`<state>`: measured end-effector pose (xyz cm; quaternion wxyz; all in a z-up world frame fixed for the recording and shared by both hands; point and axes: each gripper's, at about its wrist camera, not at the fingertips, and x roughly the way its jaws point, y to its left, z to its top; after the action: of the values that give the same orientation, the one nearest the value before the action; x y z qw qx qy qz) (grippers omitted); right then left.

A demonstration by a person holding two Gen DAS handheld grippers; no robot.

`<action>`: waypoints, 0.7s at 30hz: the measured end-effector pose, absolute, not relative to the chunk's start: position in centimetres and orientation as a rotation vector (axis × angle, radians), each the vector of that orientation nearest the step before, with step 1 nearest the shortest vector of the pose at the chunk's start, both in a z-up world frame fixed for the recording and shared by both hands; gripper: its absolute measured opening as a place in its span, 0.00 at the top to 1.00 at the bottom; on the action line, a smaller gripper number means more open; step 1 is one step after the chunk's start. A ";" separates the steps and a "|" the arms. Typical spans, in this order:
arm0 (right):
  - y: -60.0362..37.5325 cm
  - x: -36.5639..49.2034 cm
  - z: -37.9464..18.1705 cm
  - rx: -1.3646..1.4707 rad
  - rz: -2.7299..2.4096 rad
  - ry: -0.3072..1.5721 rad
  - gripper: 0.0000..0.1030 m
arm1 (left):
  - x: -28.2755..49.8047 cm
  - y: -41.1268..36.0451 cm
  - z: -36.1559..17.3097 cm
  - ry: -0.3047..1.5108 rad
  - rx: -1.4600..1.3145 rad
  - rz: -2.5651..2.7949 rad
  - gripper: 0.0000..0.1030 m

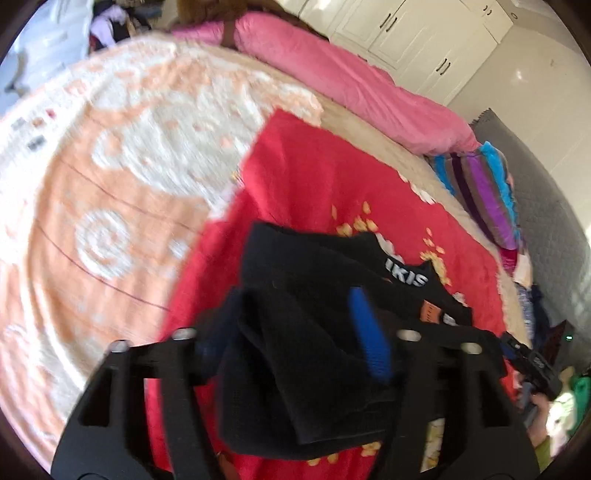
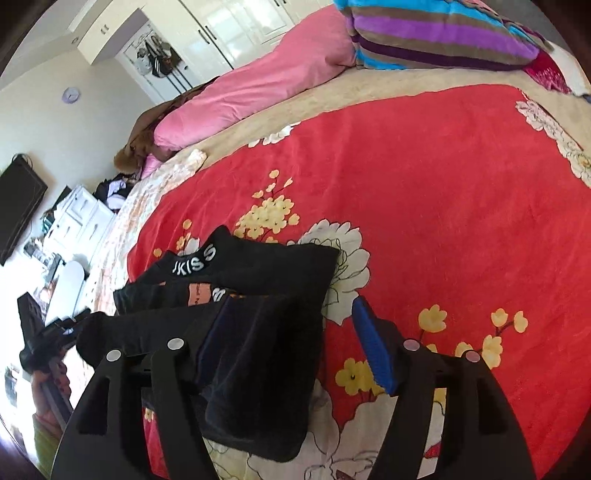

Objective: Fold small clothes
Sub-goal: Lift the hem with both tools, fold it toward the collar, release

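Observation:
A small black garment [image 1: 295,306] with white letters and an orange tag hangs above the red floral blanket [image 1: 314,184]. My left gripper [image 1: 295,332] has its jaws wide apart, and the cloth drapes between its blue fingers [image 1: 369,339]. In the right wrist view the same black garment [image 2: 266,332] drapes over the left finger of my right gripper [image 2: 291,332]; its other blue finger [image 2: 373,350] stands clear of the cloth. The left gripper [image 2: 48,332] shows at the far left there.
An orange and white towel [image 1: 92,203] covers the bed's left. A pink duvet [image 1: 351,81] and a striped pillow [image 1: 480,192] lie along the far side. White wardrobes [image 1: 406,33] stand behind. The red floral blanket [image 2: 443,184] spreads to the right.

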<state>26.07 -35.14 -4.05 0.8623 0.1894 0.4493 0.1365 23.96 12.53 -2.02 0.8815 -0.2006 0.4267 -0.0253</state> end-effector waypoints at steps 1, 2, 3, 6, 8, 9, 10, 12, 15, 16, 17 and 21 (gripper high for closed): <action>-35.1 25.8 -3.8 0.384 0.289 0.939 0.37 | 23.7 12.7 -1.5 0.874 -0.389 -0.027 0.44; -35.1 25.6 -3.6 0.368 0.291 0.943 0.36 | 23.3 12.9 -0.8 0.847 -0.348 0.014 0.44; -35.0 25.4 -3.5 0.355 0.294 0.960 0.30 | 23.1 13.2 -0.3 0.835 -0.328 0.037 0.43; -34.0 24.6 -3.4 0.306 0.340 0.996 0.28 | 22.2 14.3 0.5 0.828 -0.315 0.057 0.42; -33.1 24.0 -3.4 0.280 0.368 1.014 0.28 | 21.4 14.8 0.9 0.826 -0.312 0.076 0.40; -32.9 23.8 -3.3 0.283 0.375 1.017 0.28 | 20.7 15.0 1.1 0.819 -0.306 0.098 0.37; -32.6 23.6 -3.3 0.286 0.382 1.020 0.28 | 20.3 14.9 1.3 0.816 -0.299 0.106 0.34; -32.1 23.2 -3.2 0.278 0.388 1.018 0.28 | 19.3 14.7 1.7 0.818 -0.277 0.102 0.30; -31.8 23.1 -3.2 0.276 0.395 1.022 0.28 | 18.0 14.0 1.8 0.823 -0.281 0.067 0.27; -31.9 23.1 -3.3 0.284 0.397 1.025 0.28 | 17.9 13.7 1.5 0.838 -0.289 0.042 0.25; -31.9 23.1 -3.3 0.291 0.400 1.026 0.28 | 17.8 13.2 1.0 0.859 -0.298 0.024 0.25; -32.0 23.0 -3.4 0.297 0.412 1.037 0.28 | 18.1 10.7 -0.8 0.923 -0.273 -0.009 0.25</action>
<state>23.03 -32.01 -3.38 0.8380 0.1403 0.4900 0.1947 18.10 10.74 -0.82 0.8865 -0.1314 0.4437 -0.0044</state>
